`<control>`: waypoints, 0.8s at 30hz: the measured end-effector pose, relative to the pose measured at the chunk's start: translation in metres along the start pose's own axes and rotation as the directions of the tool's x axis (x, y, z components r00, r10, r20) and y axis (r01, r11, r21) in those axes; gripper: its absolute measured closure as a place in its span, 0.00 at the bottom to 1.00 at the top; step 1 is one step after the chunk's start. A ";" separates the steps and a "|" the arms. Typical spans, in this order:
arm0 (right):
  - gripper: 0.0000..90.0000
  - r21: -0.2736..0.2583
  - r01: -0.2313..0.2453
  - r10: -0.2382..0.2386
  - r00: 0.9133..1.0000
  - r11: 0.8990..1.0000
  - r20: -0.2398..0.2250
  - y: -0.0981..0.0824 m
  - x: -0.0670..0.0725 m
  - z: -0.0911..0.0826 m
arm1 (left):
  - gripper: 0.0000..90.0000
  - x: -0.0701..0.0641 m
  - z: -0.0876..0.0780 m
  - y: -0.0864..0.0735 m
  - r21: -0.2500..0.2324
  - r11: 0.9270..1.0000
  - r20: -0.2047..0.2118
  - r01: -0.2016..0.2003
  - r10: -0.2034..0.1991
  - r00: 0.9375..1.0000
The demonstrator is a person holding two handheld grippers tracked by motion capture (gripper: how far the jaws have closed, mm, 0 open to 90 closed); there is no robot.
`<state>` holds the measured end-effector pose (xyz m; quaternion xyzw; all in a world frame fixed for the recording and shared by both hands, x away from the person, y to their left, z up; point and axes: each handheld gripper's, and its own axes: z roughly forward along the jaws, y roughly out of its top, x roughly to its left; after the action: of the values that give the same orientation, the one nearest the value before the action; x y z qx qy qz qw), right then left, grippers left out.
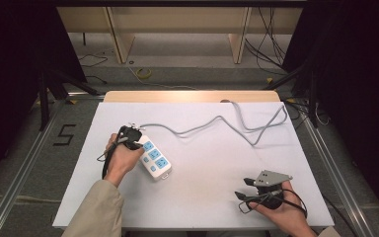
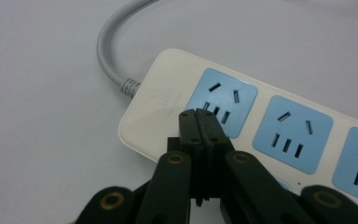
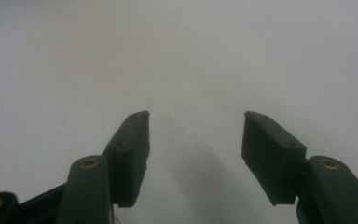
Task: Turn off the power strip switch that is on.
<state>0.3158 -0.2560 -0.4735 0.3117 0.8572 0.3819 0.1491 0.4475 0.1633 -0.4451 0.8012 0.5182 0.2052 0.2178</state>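
We are pressing our closed left gripper [image 2: 199, 113] onto the white plastic blue-socketed power strip [image 2: 265, 135], risking sliding it; our right gripper [image 3: 195, 130] is waiting open nearby.

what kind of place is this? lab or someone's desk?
Likely a lab recording bay. A table with a white cover stands between dark screens, loose cables trail over the floor, and a "5" is taped beside it.

The tabletop [image 1: 202, 197] lies bare between the power strip [image 1: 155, 160] at the left and the right gripper [image 1: 249, 190]. Farther back, the strip's grey cable [image 1: 217, 123] snakes across the far half, barring a low pass there.
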 end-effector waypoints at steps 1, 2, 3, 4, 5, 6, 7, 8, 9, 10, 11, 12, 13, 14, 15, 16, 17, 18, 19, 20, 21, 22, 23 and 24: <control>0.47 -0.001 0.000 0.000 1.000 1.000 0.000 0.000 0.000 0.000 | 1.00 0.000 0.000 0.000 -0.002 1.000 -0.002 0.000 0.000 1.000; 0.47 0.000 0.000 0.000 1.000 1.000 0.000 0.000 0.000 0.000 | 1.00 0.000 -0.001 0.000 -0.003 1.000 -0.002 -0.002 0.002 1.000; 0.47 -0.001 0.000 0.000 1.000 1.000 0.000 0.000 0.000 0.000 | 1.00 0.000 -0.001 0.000 -0.008 1.000 -0.004 0.000 0.000 1.000; 0.47 -0.001 0.000 0.000 1.000 1.000 0.000 0.000 0.000 0.000 | 1.00 0.000 -0.001 0.000 -0.009 1.000 -0.004 0.000 0.000 1.000; 0.47 -0.001 0.000 0.000 1.000 1.000 0.000 0.000 0.000 0.000 | 1.00 0.000 -0.002 0.000 -0.009 1.000 -0.005 0.000 0.000 1.000; 0.47 -0.001 0.000 0.000 1.000 1.000 0.000 0.000 0.000 0.000 | 1.00 0.000 -0.002 0.000 -0.011 1.000 -0.005 0.000 0.000 1.000; 0.47 -0.001 0.000 0.000 1.000 1.000 0.000 0.000 0.000 0.000 | 1.00 0.000 -0.002 0.000 -0.011 1.000 -0.004 -0.001 0.001 1.000; 0.47 -0.001 -0.001 0.001 1.000 1.000 0.000 0.000 0.000 0.000 | 1.00 0.000 -0.003 0.000 -0.013 1.000 -0.003 -0.002 0.002 1.000; 0.47 -0.001 -0.001 0.001 1.000 1.000 0.001 0.000 0.000 -0.001 | 1.00 0.000 -0.003 0.000 -0.014 1.000 -0.004 -0.002 0.002 1.000; 0.47 -0.002 -0.001 0.001 1.000 1.000 0.001 0.000 0.000 -0.001 | 1.00 0.000 -0.004 0.000 -0.017 1.000 -0.003 -0.002 0.002 1.000; 0.47 -0.002 -0.001 0.001 1.000 1.000 0.001 0.000 0.000 -0.001 | 1.00 0.000 -0.004 0.000 -0.020 1.000 -0.004 -0.003 0.003 1.000; 0.47 -0.001 -0.002 0.002 1.000 1.000 0.001 0.000 0.000 -0.001 | 1.00 0.000 -0.005 0.000 -0.018 1.000 -0.004 -0.007 0.007 1.000; 0.47 -0.001 -0.001 0.001 1.000 1.000 0.001 0.000 0.000 -0.001 | 1.00 0.000 -0.005 0.000 -0.023 1.000 -0.003 -0.004 0.004 1.000; 0.47 -0.002 -0.002 0.002 1.000 1.000 0.002 0.000 0.000 -0.001 | 1.00 0.000 -0.005 0.000 -0.022 1.000 -0.004 -0.006 0.006 1.000; 0.47 -0.003 -0.001 0.001 1.000 1.000 0.002 0.000 0.000 -0.001 | 1.00 0.000 -0.005 0.000 -0.020 1.000 -0.004 -0.008 0.008 1.000; 0.47 -0.005 0.000 0.001 1.000 1.000 0.003 0.000 0.000 -0.001 | 1.00 0.000 -0.006 0.000 -0.021 1.000 -0.006 -0.006 0.005 1.000; 0.47 -0.005 -0.001 0.001 1.000 1.000 0.003 0.000 0.000 -0.001 | 1.00 0.000 -0.006 0.000 -0.022 1.000 -0.006 -0.005 0.005 1.000; 0.47 -0.005 -0.001 0.001 1.000 1.000 0.003 0.000 0.000 -0.001 | 1.00 0.000 -0.006 0.000 -0.022 1.000 -0.006 -0.006 0.006 1.000; 0.47 -0.006 -0.001 0.001 1.000 1.000 0.003 0.000 0.000 -0.001 | 1.00 -0.001 -0.006 0.000 -0.023 1.000 -0.006 -0.006 0.006 1.000; 0.47 -0.006 -0.001 0.001 1.000 1.000 0.003 0.000 0.000 -0.001 | 1.00 -0.001 -0.006 0.000 -0.023 1.000 -0.006 -0.006 0.006 1.000; 0.47 -0.006 0.000 0.000 1.000 1.000 0.003 0.000 0.000 -0.001 | 1.00 -0.001 -0.007 0.000 -0.024 1.000 -0.006 -0.006 0.006 1.000; 0.47 -0.007 0.000 0.000 1.000 1.000 0.003 0.000 0.000 -0.001 | 1.00 -0.001 -0.007 0.000 -0.026 1.000 -0.006 -0.007 0.007 1.000; 0.47 -0.007 0.000 0.000 1.000 1.000 0.003 0.000 0.000 -0.001 | 1.00 -0.001 -0.007 0.000 -0.026 1.000 -0.006 -0.007 0.007 1.000; 0.47 -0.007 0.000 0.000 1.000 1.000 0.003 0.000 0.000 -0.001 | 1.00 -0.001 -0.007 0.000 -0.026 1.000 -0.006 -0.007 0.007 1.000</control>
<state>0.3153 -0.2564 -0.4725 0.3120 0.8555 0.3844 0.1516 0.4431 0.1635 -0.4391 0.7995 0.5133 0.2152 0.2259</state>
